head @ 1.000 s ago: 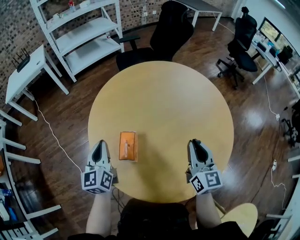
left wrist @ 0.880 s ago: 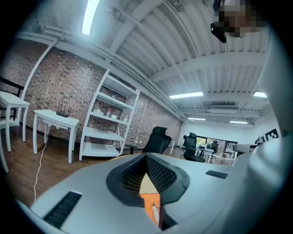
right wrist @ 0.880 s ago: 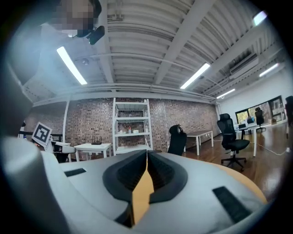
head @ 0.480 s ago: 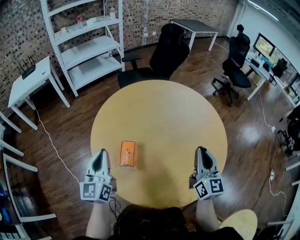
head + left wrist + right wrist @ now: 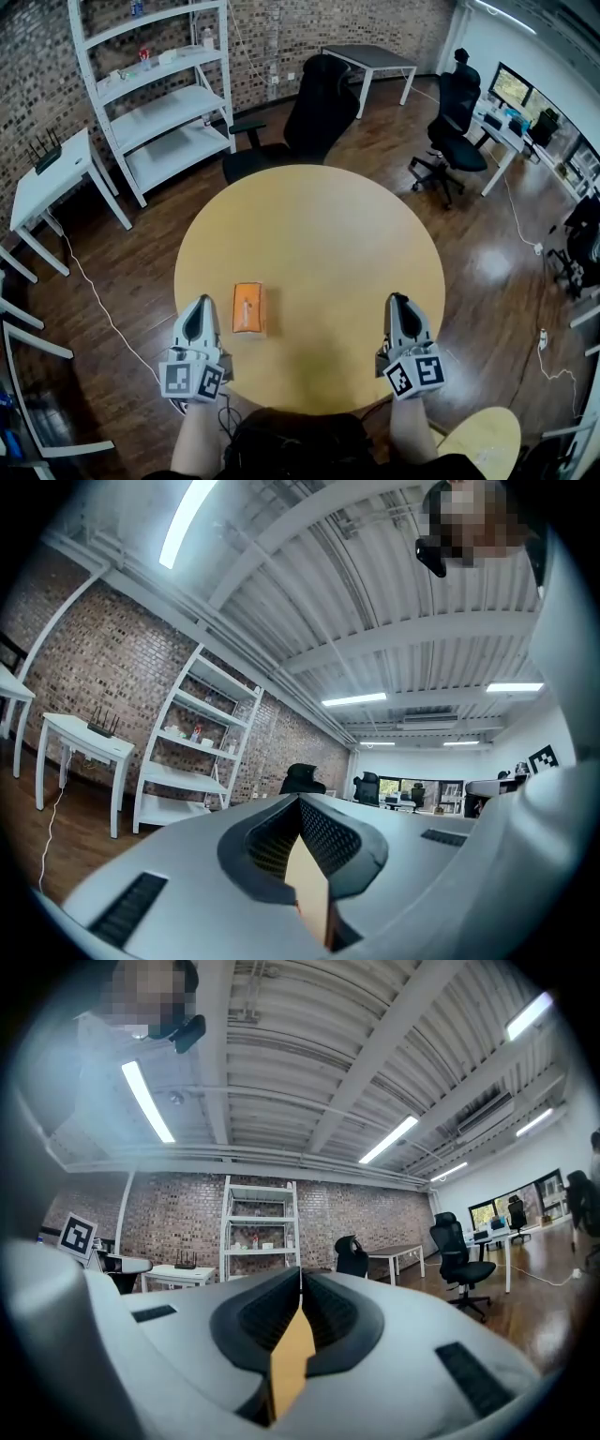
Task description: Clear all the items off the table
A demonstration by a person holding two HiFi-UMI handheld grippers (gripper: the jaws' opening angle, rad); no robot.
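An orange flat packet point(image 5: 247, 307) lies on the round wooden table point(image 5: 319, 244), near its front left. My left gripper point(image 5: 197, 307) hangs over the table's near left edge, just left of the packet and not touching it, jaws shut with nothing between them. Over the near right edge is my right gripper point(image 5: 399, 305), also shut and holding nothing. In the left gripper view the left gripper point(image 5: 300, 801) points level across the room with its jaws pressed together. The right gripper view shows the right gripper point(image 5: 300, 1275) the same way. The packet is in neither gripper view.
A black office chair point(image 5: 314, 103) stands at the table's far side. A white shelf unit point(image 5: 155, 84) and a small white side table point(image 5: 47, 169) are at the back left. More office chairs point(image 5: 450, 122) stand at the right. A round wooden stool point(image 5: 480, 441) sits near my right.
Both grippers have lifted a little and tilted up at the table's near edge. The head view now takes in more of the room. The orange packet has not moved.
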